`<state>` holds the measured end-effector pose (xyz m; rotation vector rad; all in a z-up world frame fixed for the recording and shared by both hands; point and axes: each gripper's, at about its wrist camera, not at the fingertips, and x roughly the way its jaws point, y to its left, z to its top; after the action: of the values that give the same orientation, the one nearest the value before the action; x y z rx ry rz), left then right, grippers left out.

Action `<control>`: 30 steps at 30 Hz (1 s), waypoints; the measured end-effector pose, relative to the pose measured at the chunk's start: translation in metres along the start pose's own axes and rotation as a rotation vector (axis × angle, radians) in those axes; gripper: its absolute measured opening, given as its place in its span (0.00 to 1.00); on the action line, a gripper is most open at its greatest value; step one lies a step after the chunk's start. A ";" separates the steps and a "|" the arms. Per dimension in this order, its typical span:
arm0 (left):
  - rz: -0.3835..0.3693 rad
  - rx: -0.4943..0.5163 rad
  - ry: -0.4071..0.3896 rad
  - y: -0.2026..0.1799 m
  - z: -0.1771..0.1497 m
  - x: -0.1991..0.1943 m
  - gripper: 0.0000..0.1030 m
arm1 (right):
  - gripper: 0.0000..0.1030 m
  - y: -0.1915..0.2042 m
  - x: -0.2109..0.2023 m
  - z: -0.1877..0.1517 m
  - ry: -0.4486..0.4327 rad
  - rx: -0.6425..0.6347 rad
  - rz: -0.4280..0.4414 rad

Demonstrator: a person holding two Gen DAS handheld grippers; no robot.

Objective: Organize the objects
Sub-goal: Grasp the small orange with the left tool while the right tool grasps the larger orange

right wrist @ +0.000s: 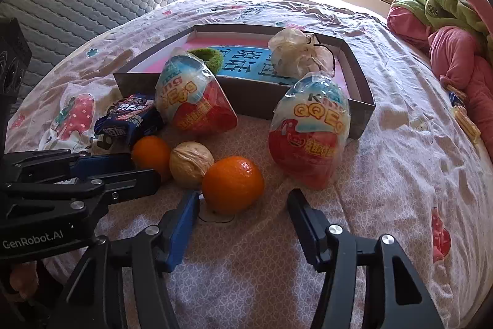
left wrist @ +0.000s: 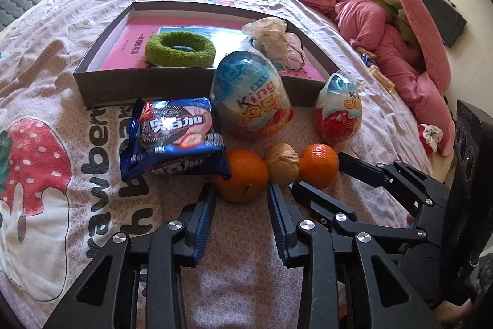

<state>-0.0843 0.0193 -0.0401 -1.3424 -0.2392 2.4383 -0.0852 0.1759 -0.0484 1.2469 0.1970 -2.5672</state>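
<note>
Orange fruit sits at both ends of a short row on the bed (left wrist: pixel 363 76): one orange (left wrist: pixel 240 176), a walnut (left wrist: pixel 282 164) and a second orange (left wrist: pixel 319 164), each touching the next. Behind them lie a blue cookie pack (left wrist: pixel 172 134), whose corner overlaps the first orange, and two wrapped eggs, the big egg (left wrist: pixel 252 96) leaning on the front wall of the box (left wrist: pixel 123 85) and the small egg (left wrist: pixel 339 110) near its right corner. Inside the box are a green ring (left wrist: pixel 180 47) and a knotted bag (left wrist: pixel 275 40).

The left tongs (left wrist: pixel 242 190) stand released, straddling the first orange at its near side; whether the pads touch it is unclear. The right tongs (right wrist: pixel 243 201) are spread around the second orange, with a clear gap on the right. In the right view the left tongs cover part of the first orange, and the big egg hides most of the ring. Pink and green bedding (left wrist: pixel 385 20) is piled at the bed's right edge.
</note>
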 end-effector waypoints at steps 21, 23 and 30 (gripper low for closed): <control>-0.008 -0.003 -0.017 0.001 0.022 0.018 0.38 | 0.46 0.004 0.014 0.009 -0.016 -0.054 -0.005; -0.003 0.006 -0.018 0.000 0.022 0.019 0.37 | 0.39 0.003 0.013 0.009 -0.018 -0.052 0.003; -0.003 0.015 -0.017 -0.002 0.020 0.018 0.36 | 0.38 0.003 0.009 0.007 -0.016 -0.045 0.019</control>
<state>-0.1098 0.0280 -0.0431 -1.3144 -0.2263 2.4449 -0.0952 0.1699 -0.0511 1.2060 0.2373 -2.5415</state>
